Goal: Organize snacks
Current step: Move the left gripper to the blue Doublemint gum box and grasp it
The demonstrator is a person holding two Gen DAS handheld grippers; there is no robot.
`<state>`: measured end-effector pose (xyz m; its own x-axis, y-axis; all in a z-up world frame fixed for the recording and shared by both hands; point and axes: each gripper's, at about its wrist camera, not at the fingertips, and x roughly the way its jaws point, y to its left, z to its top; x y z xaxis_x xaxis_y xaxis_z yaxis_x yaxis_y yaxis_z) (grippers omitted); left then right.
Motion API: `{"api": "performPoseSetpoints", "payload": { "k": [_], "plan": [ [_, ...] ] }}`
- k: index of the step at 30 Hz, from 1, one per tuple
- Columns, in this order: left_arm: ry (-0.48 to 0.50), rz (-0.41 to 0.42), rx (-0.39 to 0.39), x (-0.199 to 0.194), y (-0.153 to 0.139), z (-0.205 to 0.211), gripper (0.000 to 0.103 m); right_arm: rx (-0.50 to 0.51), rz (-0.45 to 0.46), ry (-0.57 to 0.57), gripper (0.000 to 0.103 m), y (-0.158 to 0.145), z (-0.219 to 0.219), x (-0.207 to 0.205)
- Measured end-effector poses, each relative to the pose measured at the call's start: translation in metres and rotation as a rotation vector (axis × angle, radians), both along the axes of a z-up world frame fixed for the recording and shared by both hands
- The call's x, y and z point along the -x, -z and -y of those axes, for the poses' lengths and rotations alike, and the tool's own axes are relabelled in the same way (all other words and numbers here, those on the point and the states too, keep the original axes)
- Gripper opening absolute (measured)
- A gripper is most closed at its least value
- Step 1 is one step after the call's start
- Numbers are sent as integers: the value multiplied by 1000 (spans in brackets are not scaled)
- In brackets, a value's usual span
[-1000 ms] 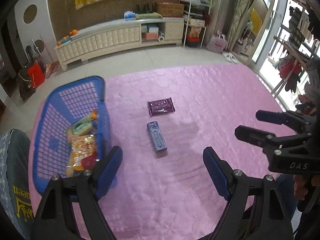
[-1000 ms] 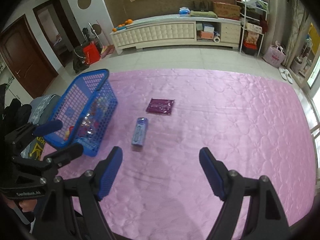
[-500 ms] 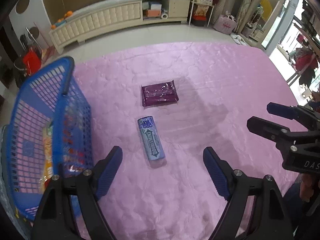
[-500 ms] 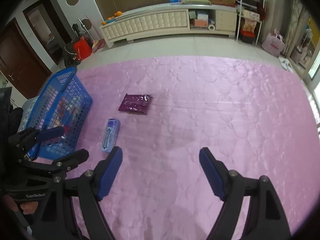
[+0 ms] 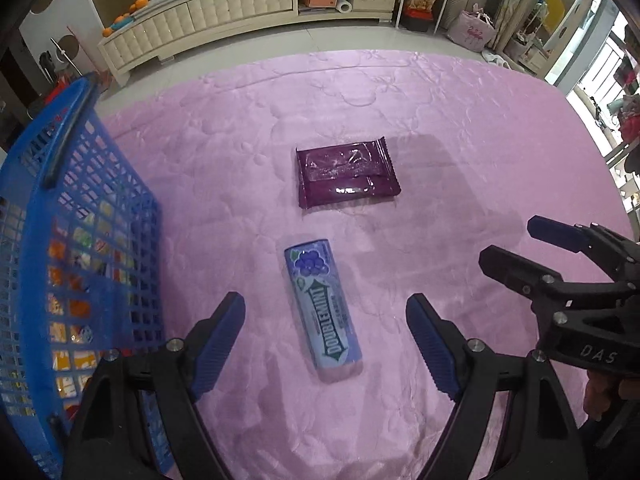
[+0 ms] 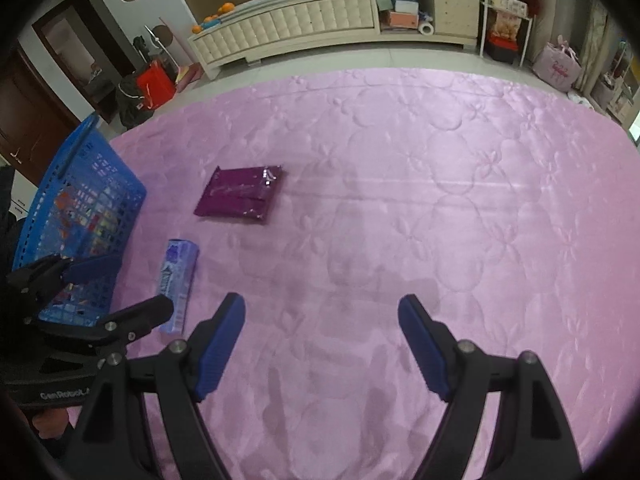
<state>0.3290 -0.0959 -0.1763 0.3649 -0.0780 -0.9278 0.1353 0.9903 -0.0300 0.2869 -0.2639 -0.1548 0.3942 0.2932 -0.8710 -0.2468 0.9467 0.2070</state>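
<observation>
Your left gripper is spread wide, nothing pinched; the blue Doublemint gum pack sits on the quilt between and just past its fingertips, not touching either pad. Pack lies flat, long axis running away from you, far end (grape picture) tipped slightly left in the left wrist view, near end closest to your jaws. Your right gripper is also spread wide, over bare pink quilt, holding nothing.

Purple wrapper pack lies flat beyond the gum, apart from it, long axis crosswise, roughly at right angles to the gum. From the right wrist view it shows up left of center, gum nearer you and further left.

Blue mesh basket stands left of the gum, near but not touching, with colourful snack packets visible through the mesh. Right gripper shows at the right edge of the left view, well apart from both packs.
</observation>
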Motion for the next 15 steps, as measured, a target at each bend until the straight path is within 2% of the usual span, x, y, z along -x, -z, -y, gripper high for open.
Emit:
{"api": "performPoseSetpoints", "payload": {
  "k": [13, 15],
  "plan": [
    [9, -17, -96, -10, 20, 15, 79, -23, -3, 13, 82, 12, 14, 2],
    [13, -18, -103, -9, 23, 19, 73, -27, -1, 8, 82, 11, 13, 2]
  ]
}}
